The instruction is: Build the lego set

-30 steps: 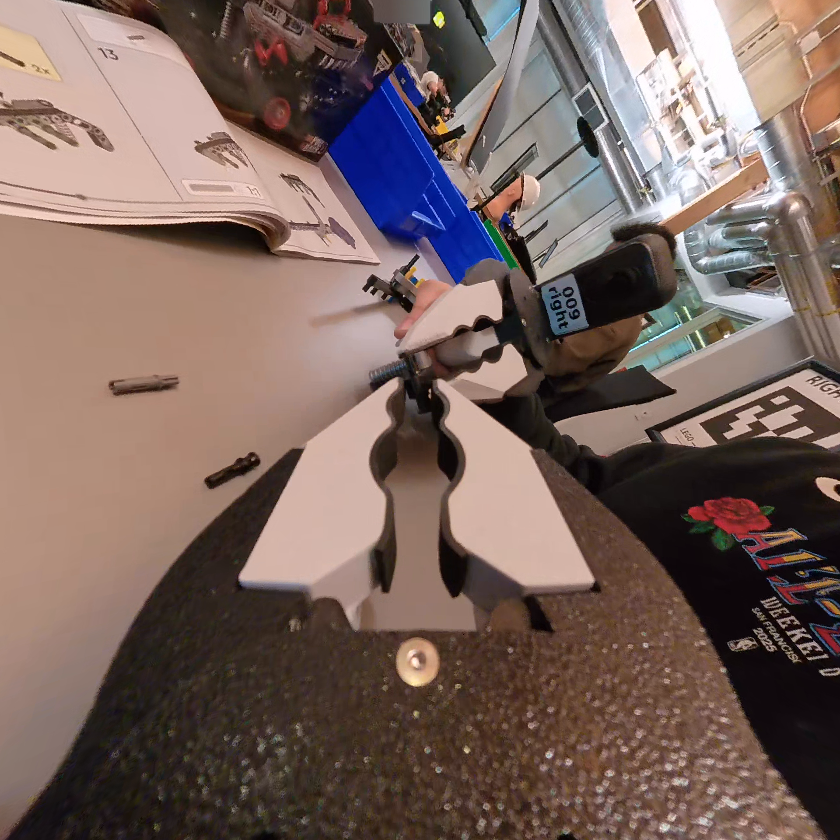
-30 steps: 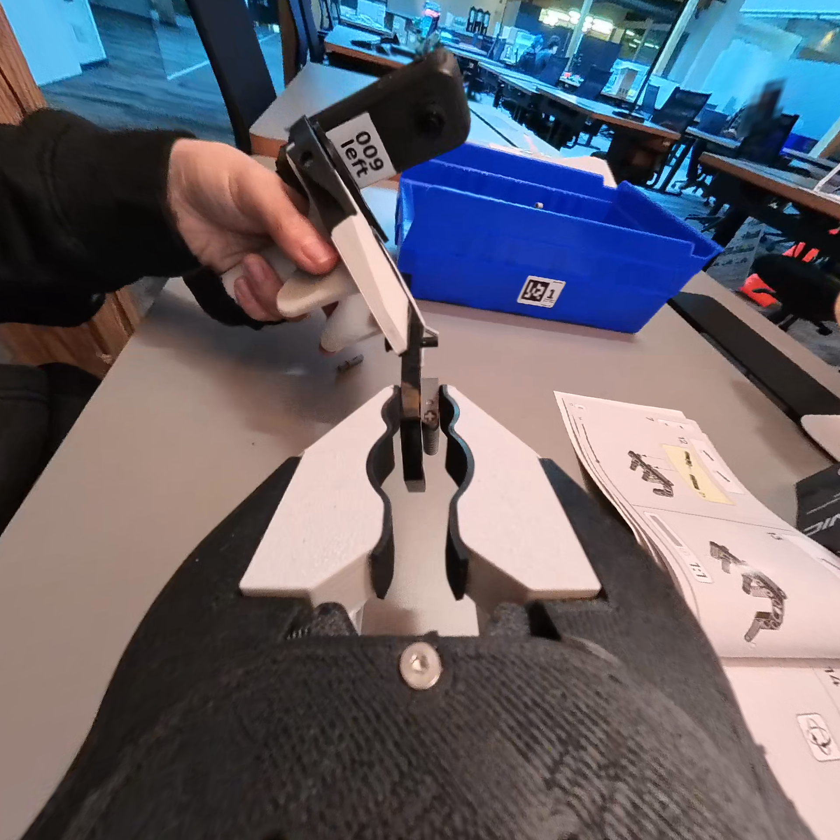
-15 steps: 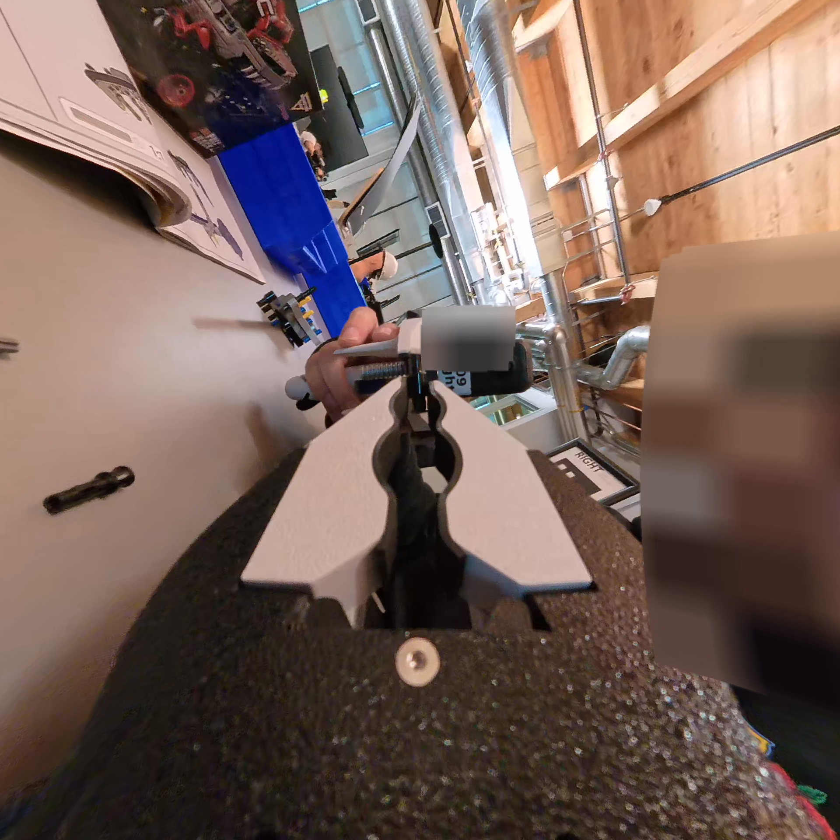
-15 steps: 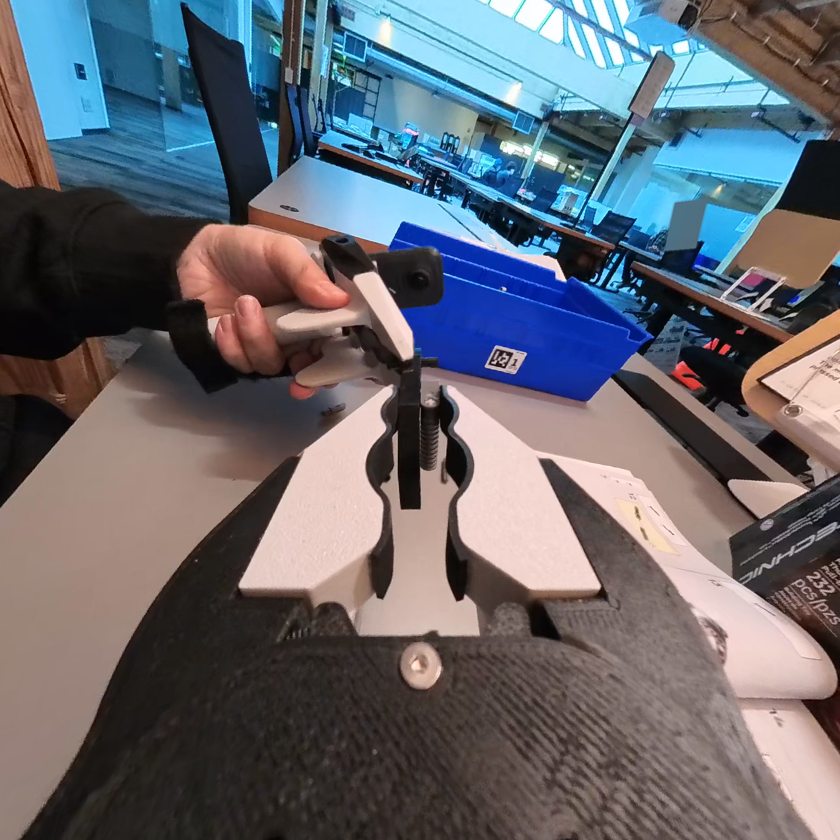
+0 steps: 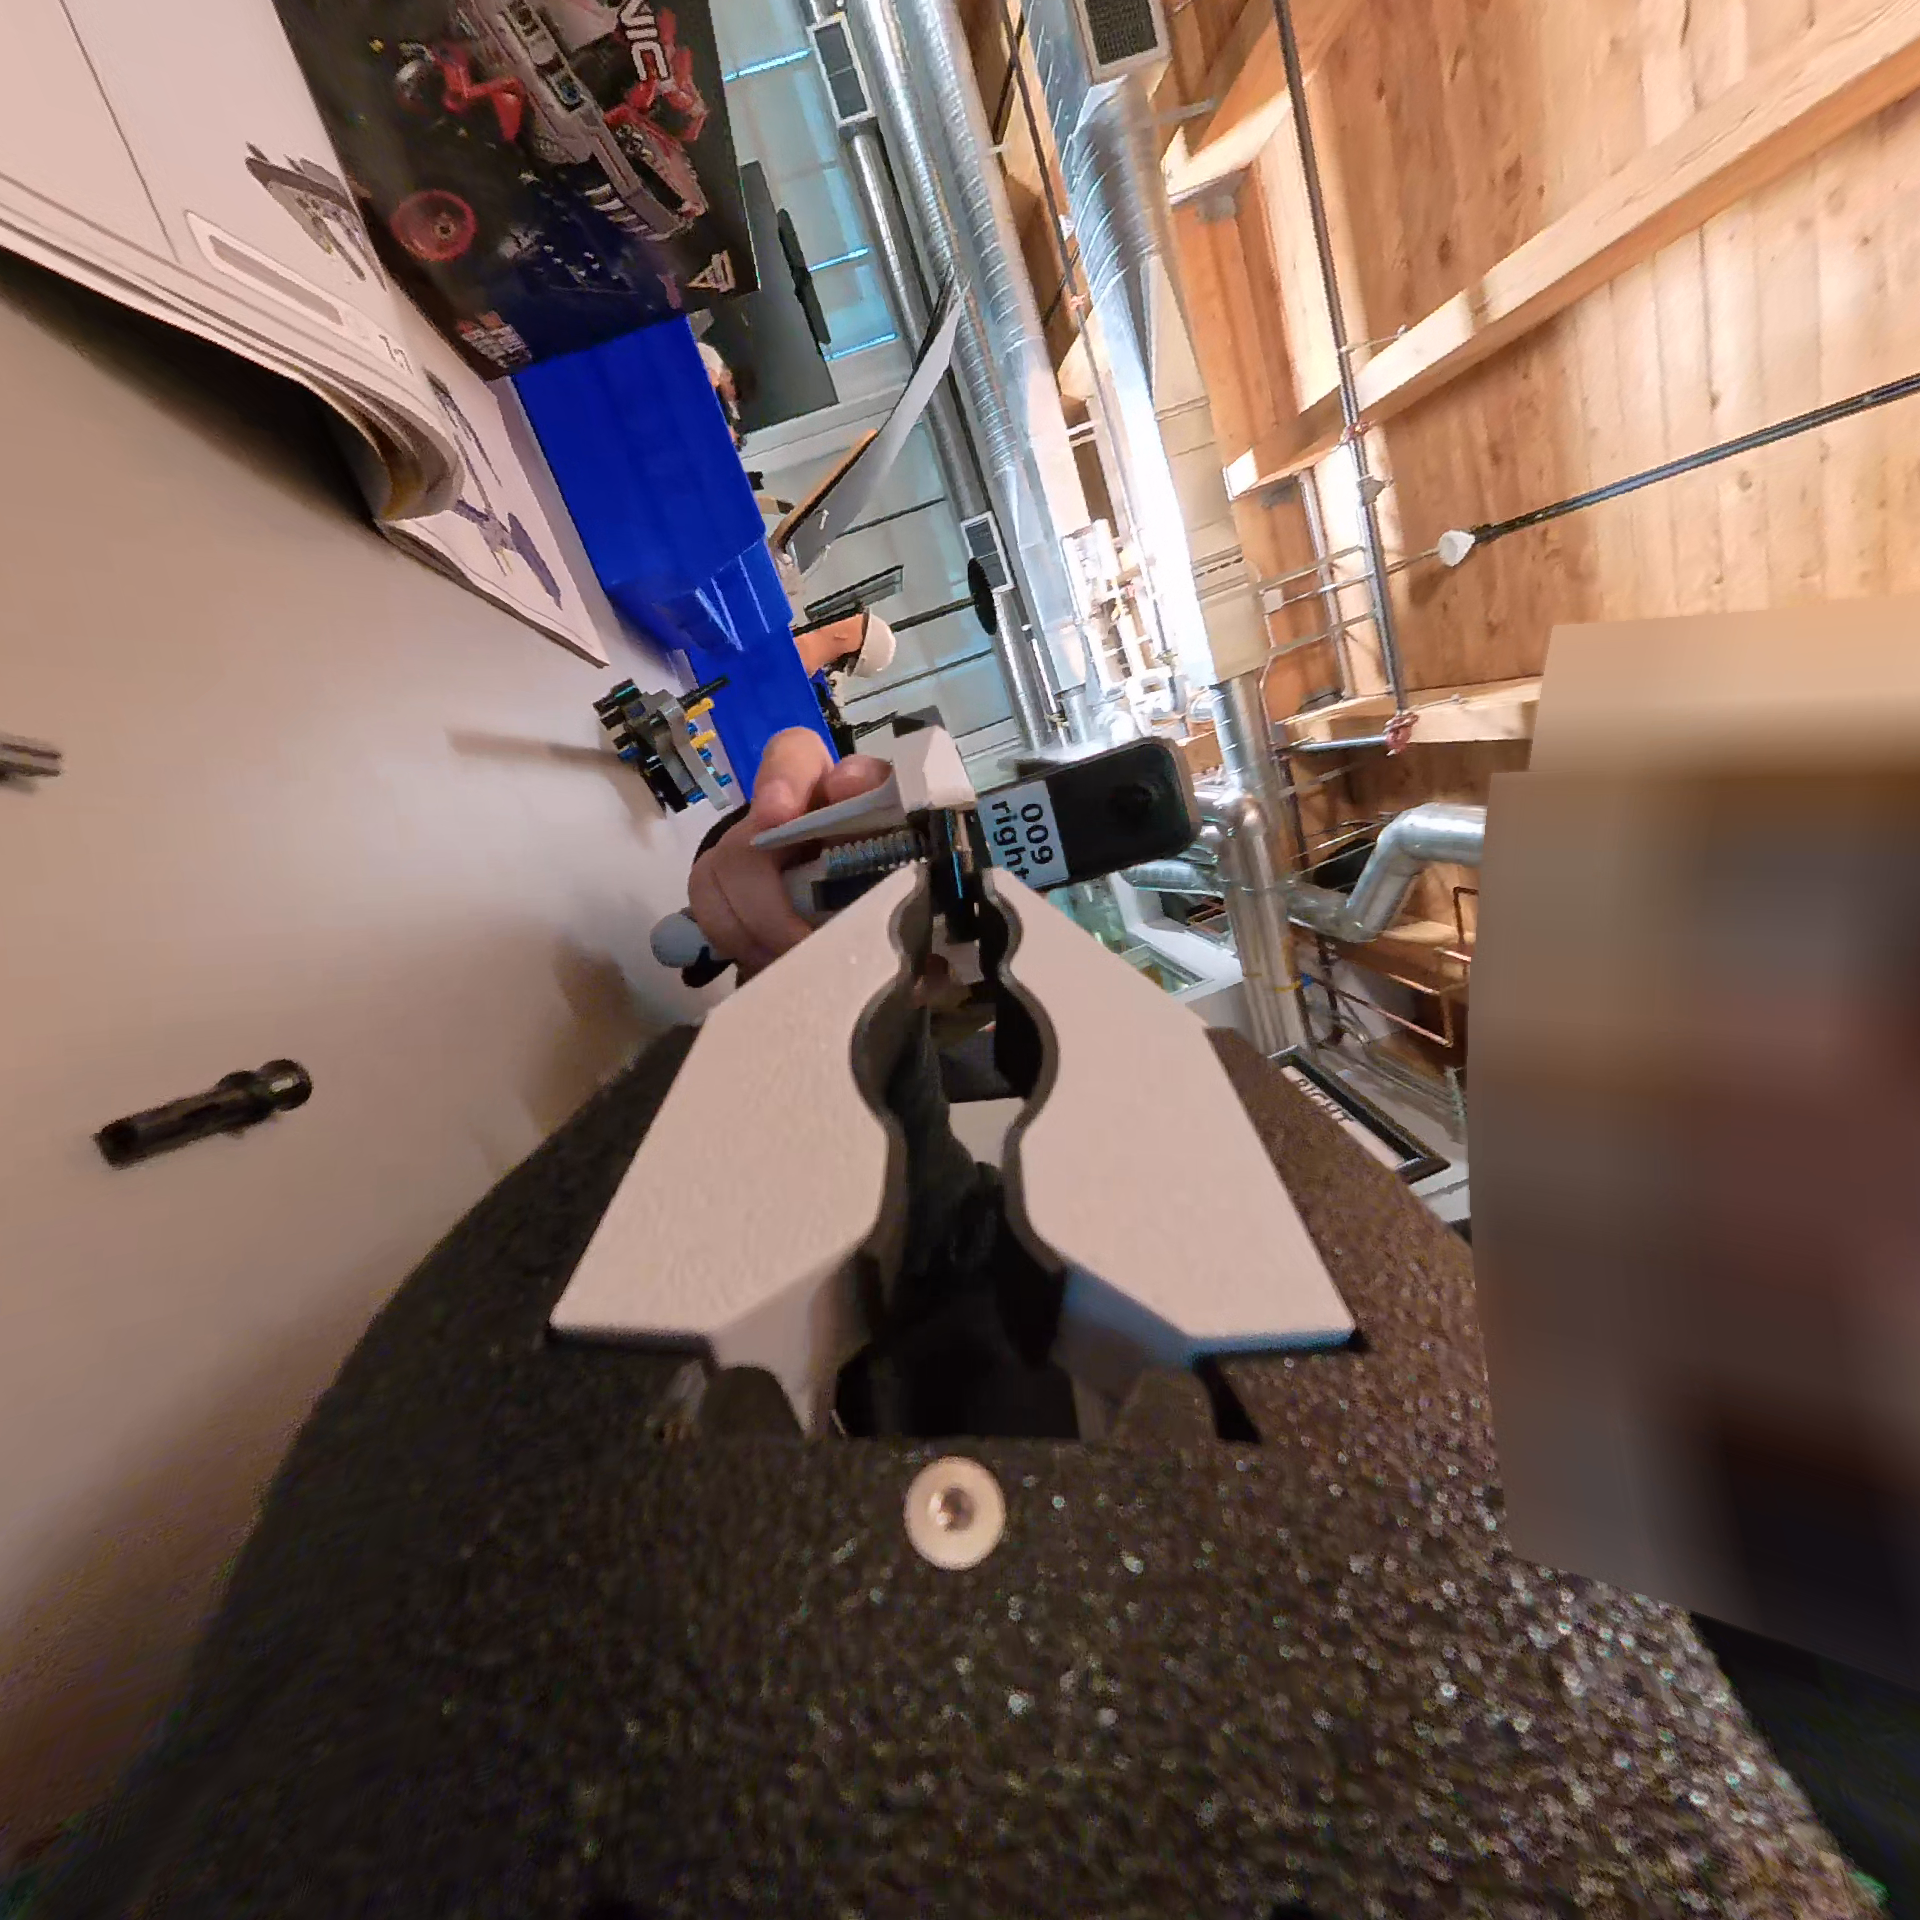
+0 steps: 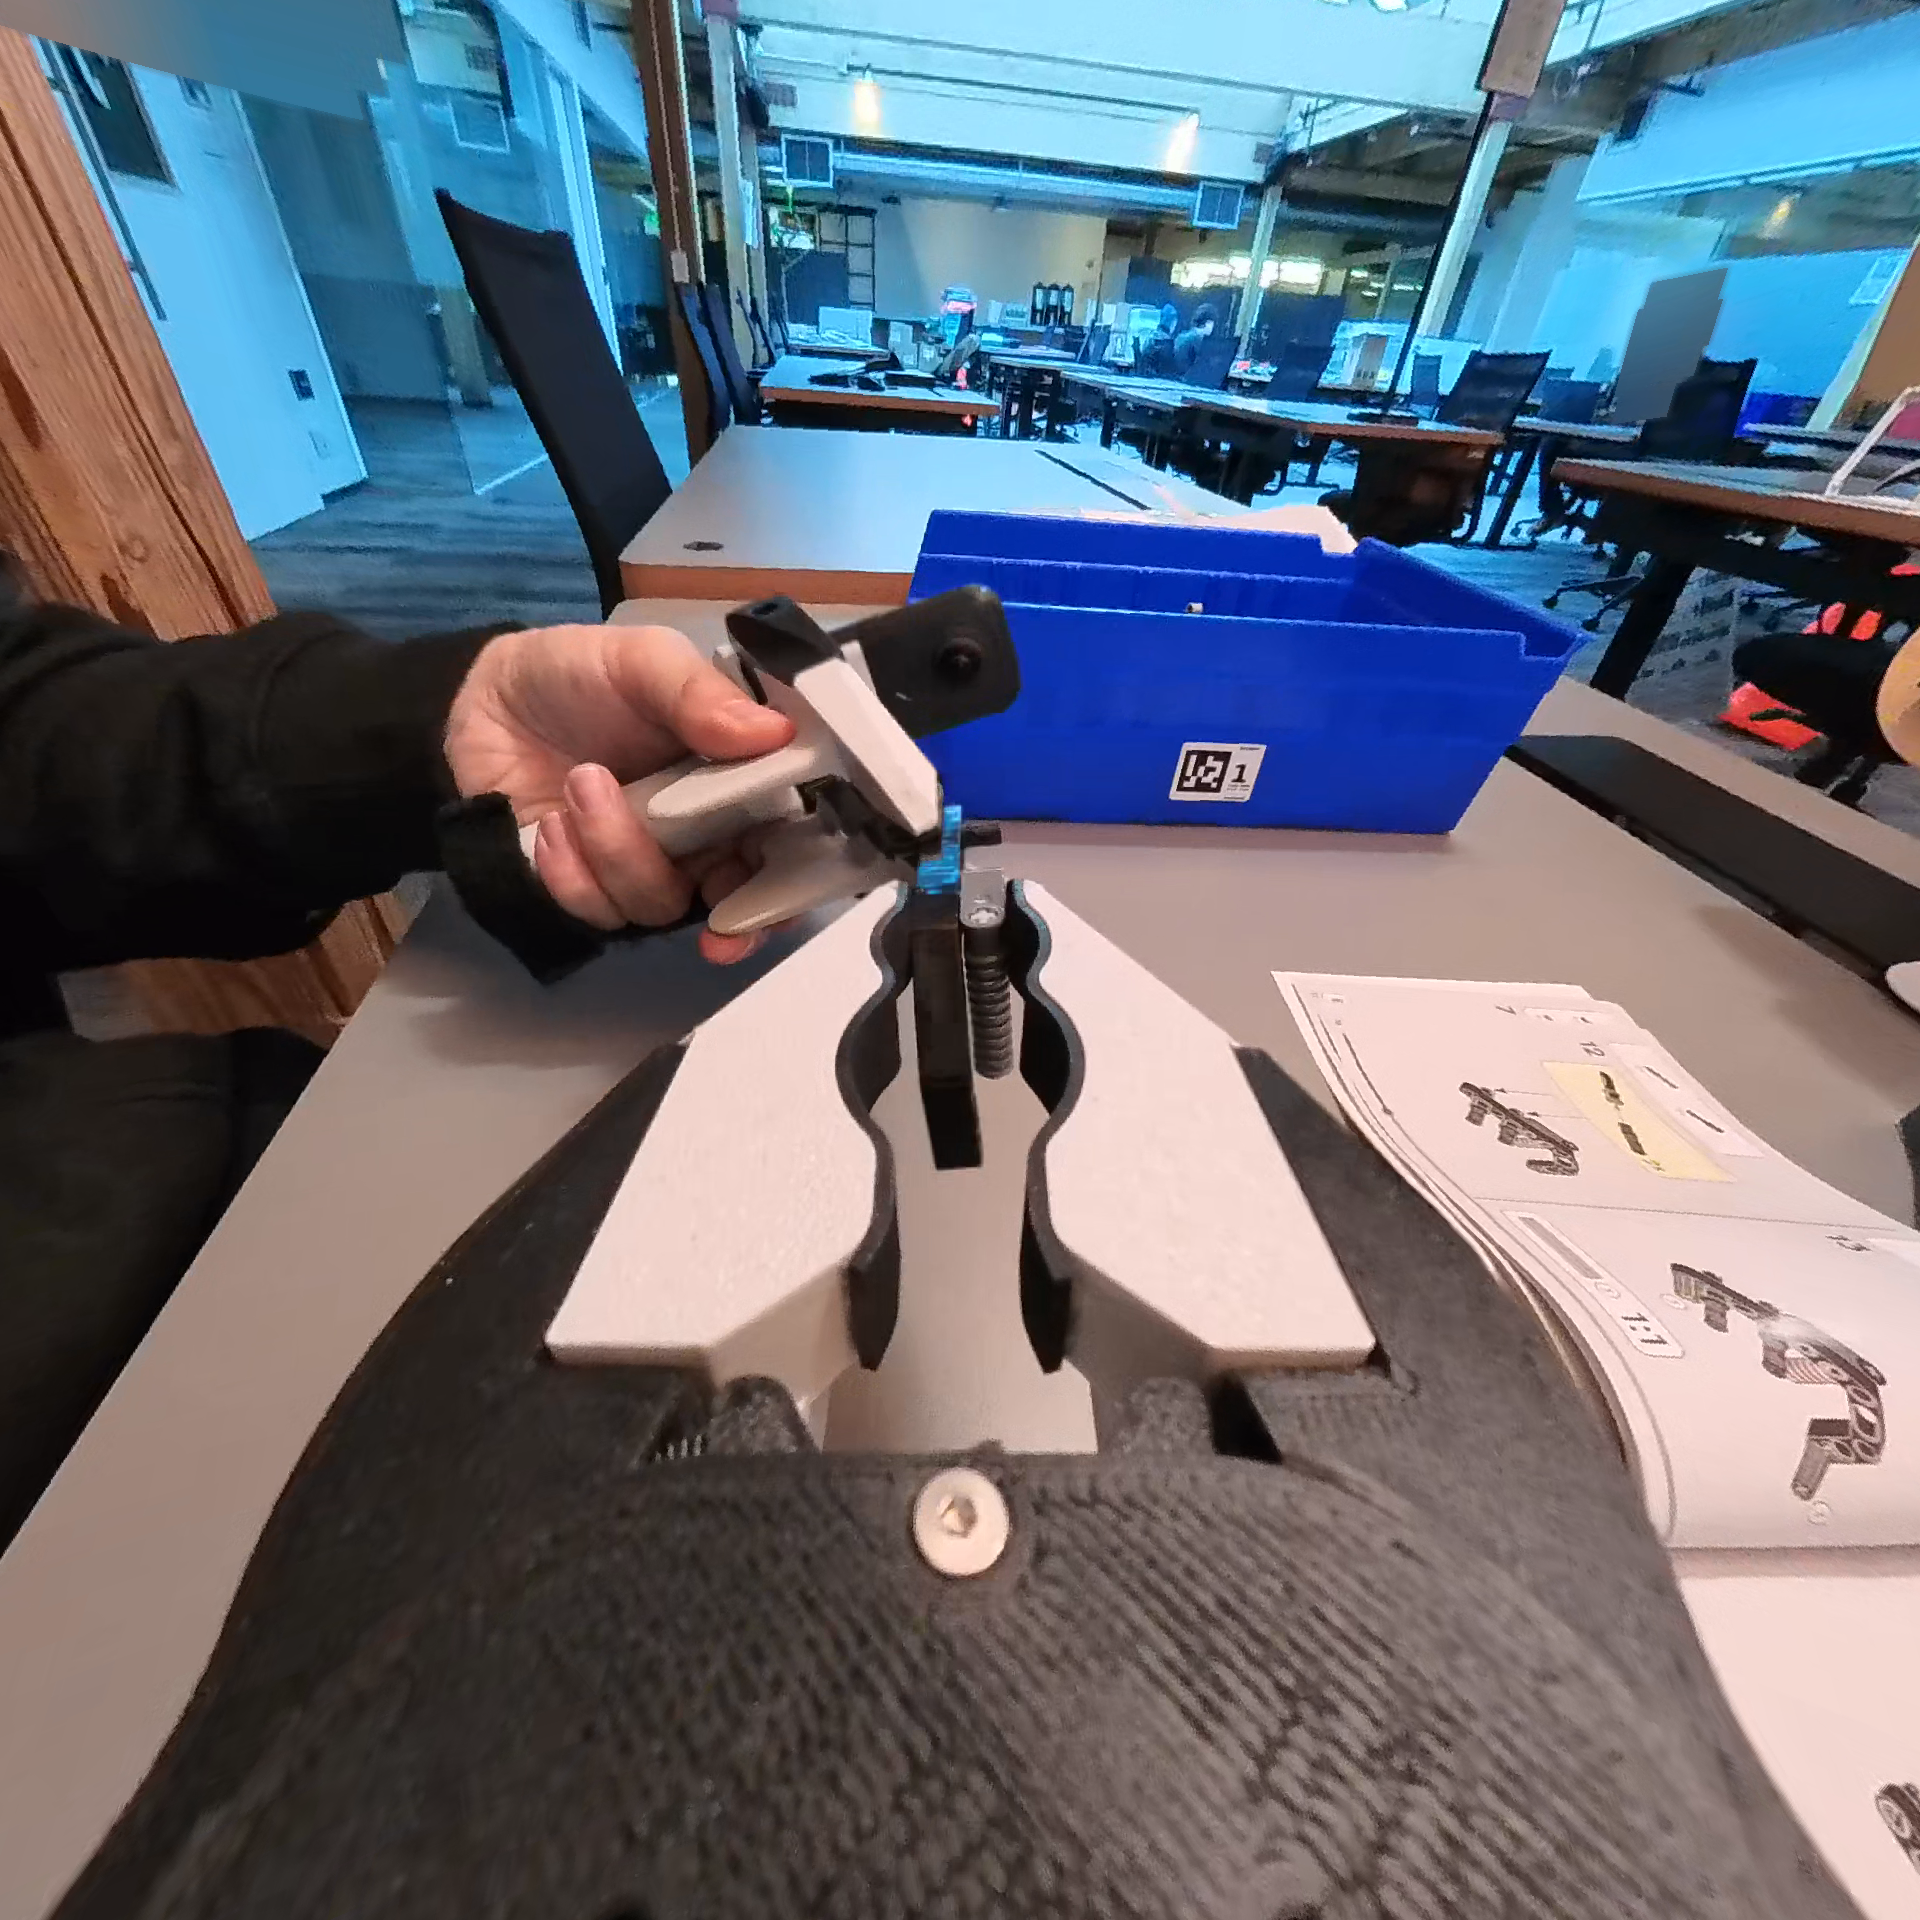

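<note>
My right gripper (image 6: 961,896) is shut on a black lego beam (image 6: 945,1049) with a grey coil-spring part (image 6: 989,1013) beside it, held upright above the grey table (image 6: 499,1122). My left gripper (image 6: 920,840) comes in from the left, held in a hand, and is shut on a small blue pin (image 6: 941,860) that touches the beam's top end. In the left wrist view my left gripper (image 5: 954,888) has its tips nearly together right against the right gripper (image 5: 940,831); the pin is hidden there. The spring (image 5: 862,858) shows.
A blue bin (image 6: 1226,707) stands behind the grippers. An open instruction booklet (image 6: 1558,1195) lies to the right. A black pin (image 5: 203,1110), a small part-built assembly (image 5: 665,743) and the set's box (image 5: 540,156) lie on the table.
Both grippers have lifted and tilted. The left gripper swung from pointing down at the beam to lying sideways, and its blue pin now meets the beam's top end.
</note>
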The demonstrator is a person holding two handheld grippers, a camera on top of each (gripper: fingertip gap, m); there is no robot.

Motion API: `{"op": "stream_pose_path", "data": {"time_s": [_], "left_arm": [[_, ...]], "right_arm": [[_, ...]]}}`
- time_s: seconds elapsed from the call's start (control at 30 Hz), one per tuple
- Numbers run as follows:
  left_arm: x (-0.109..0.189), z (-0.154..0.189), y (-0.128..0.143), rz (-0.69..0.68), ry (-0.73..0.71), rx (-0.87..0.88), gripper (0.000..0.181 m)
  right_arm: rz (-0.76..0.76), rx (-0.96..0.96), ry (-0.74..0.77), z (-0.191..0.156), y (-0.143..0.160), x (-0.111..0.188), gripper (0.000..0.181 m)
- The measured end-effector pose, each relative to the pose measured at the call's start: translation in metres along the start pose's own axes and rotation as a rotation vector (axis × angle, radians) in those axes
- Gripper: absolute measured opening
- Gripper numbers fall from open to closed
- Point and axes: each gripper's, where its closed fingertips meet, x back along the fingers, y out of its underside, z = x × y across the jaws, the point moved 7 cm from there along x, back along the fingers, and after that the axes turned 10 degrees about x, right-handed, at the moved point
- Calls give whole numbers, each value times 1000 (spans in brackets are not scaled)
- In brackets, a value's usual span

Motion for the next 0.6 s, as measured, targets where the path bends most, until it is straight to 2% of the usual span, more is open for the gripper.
{"op": "stream_pose_path", "data": {"time_s": [0.03,0.6], "left_arm": [[0,0,0,3,9,10,5],[1,3,-2,31,57,48,5]], "right_arm": [[4,10,7,0,0,0,14],[65,81,67,1,-4,1,14]]}}
